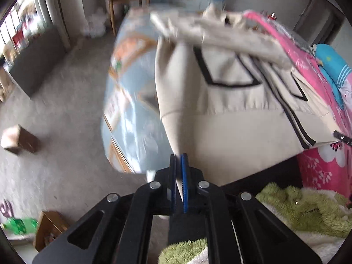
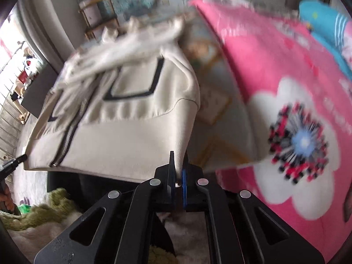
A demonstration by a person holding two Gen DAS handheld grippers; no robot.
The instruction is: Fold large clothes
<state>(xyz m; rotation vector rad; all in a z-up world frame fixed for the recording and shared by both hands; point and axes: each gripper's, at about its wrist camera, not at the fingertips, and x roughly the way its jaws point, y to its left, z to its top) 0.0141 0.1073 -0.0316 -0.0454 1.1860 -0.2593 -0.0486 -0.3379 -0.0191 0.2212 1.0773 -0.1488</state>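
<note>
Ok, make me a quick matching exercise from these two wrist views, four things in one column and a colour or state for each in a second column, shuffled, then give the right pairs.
Things:
1. cream jacket
2. flower blanket
3. fuzzy throw
4. left gripper

Colour or state:
A. green
B. shut on fabric
C. pink
D. lifted, black trim and a zipper

Pairs: 1-D, 2-C, 3-A, 4-B

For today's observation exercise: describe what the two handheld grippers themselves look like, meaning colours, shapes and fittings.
The left gripper and right gripper look alike: matte black angular linkage arms with elongated cut-out slots, round silver pivot bolts, and thin flat fingers with blue pads. No cables, markings or sleeves show.
</note>
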